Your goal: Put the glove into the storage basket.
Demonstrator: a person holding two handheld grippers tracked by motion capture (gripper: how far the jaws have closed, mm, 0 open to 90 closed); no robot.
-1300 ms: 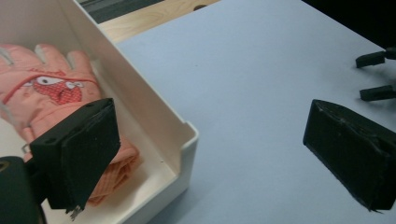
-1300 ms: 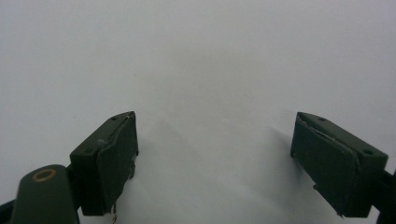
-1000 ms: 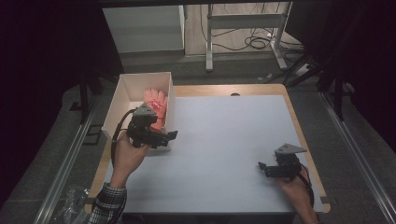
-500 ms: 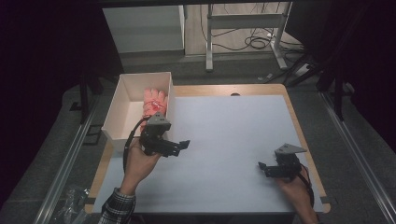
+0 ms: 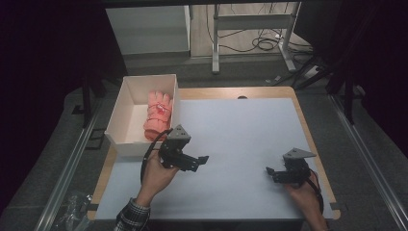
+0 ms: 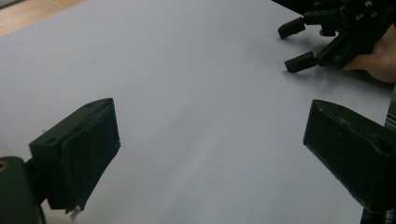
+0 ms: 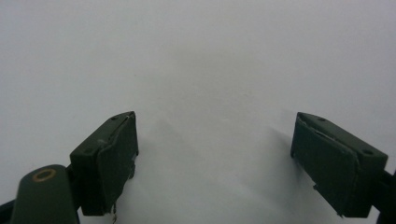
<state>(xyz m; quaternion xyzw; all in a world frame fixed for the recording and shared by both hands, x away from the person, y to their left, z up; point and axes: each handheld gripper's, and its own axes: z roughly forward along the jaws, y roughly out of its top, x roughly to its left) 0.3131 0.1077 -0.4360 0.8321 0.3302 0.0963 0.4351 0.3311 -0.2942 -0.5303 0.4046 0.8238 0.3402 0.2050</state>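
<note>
Left hand-held gripper (image 5: pixel 198 161) is over the worktop (image 5: pixel 250 139), just off the near corner of the box (image 5: pixel 126 96), jaws spread, nothing between them. I read that as clear of the box with the drop done. It points right, toward the other hand.

Right hand-held gripper (image 5: pixel 272 172) sits low at the near right of the worktop, jaws spread too, empty; from its own camera I see bare white surface between the pads (image 7: pixel 112 163). Looks parked out of the way, I'd say.

Gloves (image 5: pixel 158 115): pink, bundled, inside the box against its right wall. Long axis runs along the box's length, away from me; fingers point to the far end, cuffs near. Box stands at the worktop's far left edge.
</note>
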